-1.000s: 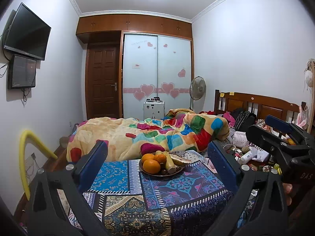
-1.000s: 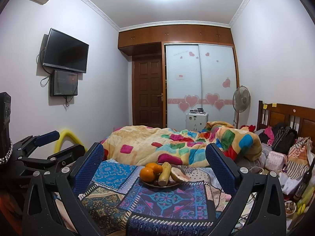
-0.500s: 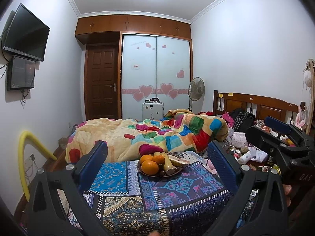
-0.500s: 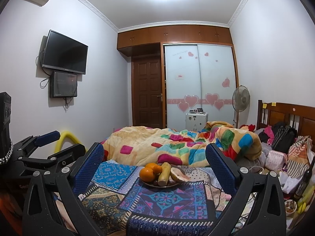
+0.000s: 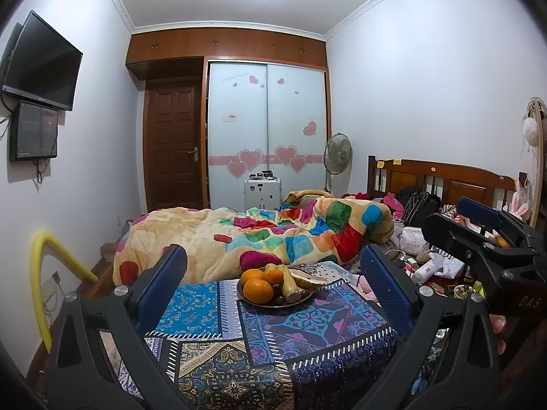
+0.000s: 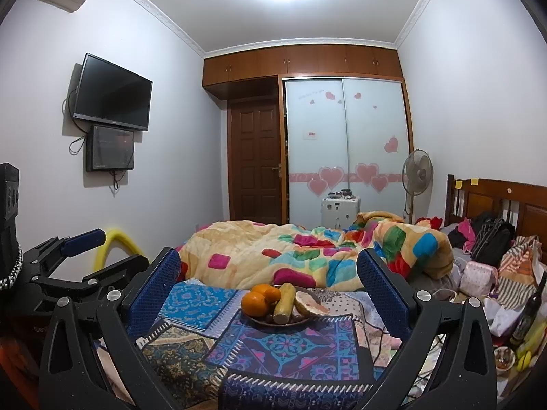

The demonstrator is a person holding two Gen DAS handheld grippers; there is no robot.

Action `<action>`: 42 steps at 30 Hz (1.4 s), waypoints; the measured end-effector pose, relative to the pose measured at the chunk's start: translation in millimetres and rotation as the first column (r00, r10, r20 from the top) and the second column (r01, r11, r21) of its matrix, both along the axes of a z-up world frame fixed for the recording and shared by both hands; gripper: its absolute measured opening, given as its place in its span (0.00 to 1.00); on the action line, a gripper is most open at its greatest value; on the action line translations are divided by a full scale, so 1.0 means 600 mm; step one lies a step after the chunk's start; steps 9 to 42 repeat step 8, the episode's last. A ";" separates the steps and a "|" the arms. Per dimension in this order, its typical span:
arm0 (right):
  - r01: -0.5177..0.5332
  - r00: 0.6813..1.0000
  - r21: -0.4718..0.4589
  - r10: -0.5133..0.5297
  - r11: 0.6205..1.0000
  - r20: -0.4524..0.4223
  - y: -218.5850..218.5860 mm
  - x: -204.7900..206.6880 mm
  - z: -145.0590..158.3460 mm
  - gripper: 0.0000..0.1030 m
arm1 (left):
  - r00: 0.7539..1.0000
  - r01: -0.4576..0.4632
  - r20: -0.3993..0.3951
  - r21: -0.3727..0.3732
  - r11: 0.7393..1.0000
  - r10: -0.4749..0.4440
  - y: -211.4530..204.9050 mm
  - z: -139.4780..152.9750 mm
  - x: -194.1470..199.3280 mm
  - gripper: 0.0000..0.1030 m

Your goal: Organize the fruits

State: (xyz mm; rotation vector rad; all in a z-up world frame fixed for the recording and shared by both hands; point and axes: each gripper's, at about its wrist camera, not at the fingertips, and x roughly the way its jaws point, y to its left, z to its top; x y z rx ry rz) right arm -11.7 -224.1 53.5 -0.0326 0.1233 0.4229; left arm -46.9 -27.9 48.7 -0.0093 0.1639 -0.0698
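Patterned cloth covers the worktop; at lower centre of both views, the fruit plate lies beyond and between the spread, empty left claw and right claw.

Both tools are built alike. The left gripper has a black plastic frame that splays into two angled limbs with triangular cut-outs. Each limb ends in a flat blue pad with a fine dotted grip texture, and silver round-headed screws sit at the joints behind the pads. The right gripper shows the same black frame, the same blue ribbed pads and the same silver screws. Seen from the left camera, its black body carries pale raised letters that look like "DAS". A fingertip shows just below that lettering, at the handle.
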 end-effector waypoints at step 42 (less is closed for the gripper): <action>-0.001 1.000 0.002 0.001 1.000 -0.005 0.002 0.001 -0.002 1.00 | 1.000 0.005 -0.005 -0.007 1.000 -0.006 0.000 -0.001 0.001 1.00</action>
